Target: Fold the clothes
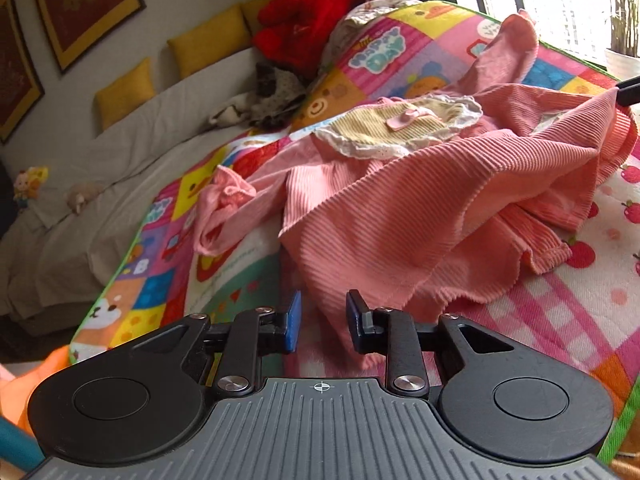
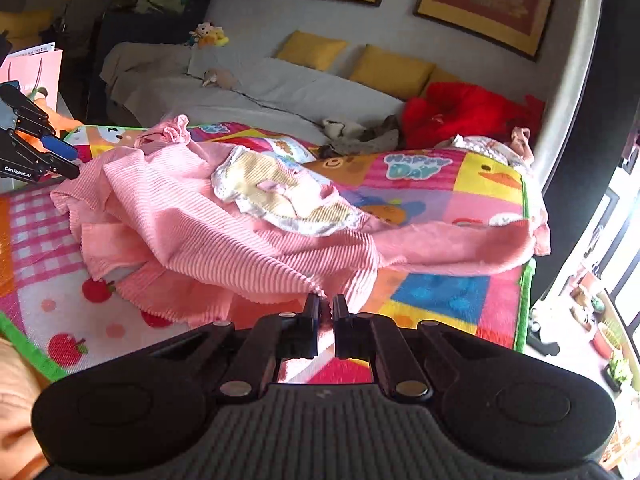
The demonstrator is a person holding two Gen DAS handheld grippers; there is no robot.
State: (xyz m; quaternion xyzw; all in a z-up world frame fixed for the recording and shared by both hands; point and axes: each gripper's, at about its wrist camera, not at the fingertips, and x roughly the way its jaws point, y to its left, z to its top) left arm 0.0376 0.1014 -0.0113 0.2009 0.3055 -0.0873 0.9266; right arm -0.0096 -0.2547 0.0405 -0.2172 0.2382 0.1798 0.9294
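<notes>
A pink ribbed child's garment (image 1: pixel 420 200) with a yellow lace-trimmed collar (image 1: pixel 400 124) lies rumpled on a colourful play mat (image 1: pixel 248 280). My left gripper (image 1: pixel 323 312) is open, its blue pads either side of the garment's near hem, which hangs between them. In the right wrist view the same garment (image 2: pixel 224 236) spreads across the mat (image 2: pixel 440 292). My right gripper (image 2: pixel 326 304) is shut on the garment's hem edge and lifts it slightly. The left gripper (image 2: pixel 60 156) shows at the far left, and the right gripper's tip (image 1: pixel 628 90) at the right edge.
A grey bed cover (image 1: pixel 100 184) with yellow cushions (image 1: pixel 208 40) lies behind the mat. A red garment (image 2: pixel 460 116) and other small clothes (image 2: pixel 360 136) are heaped at the mat's far edge. Framed pictures hang on the wall.
</notes>
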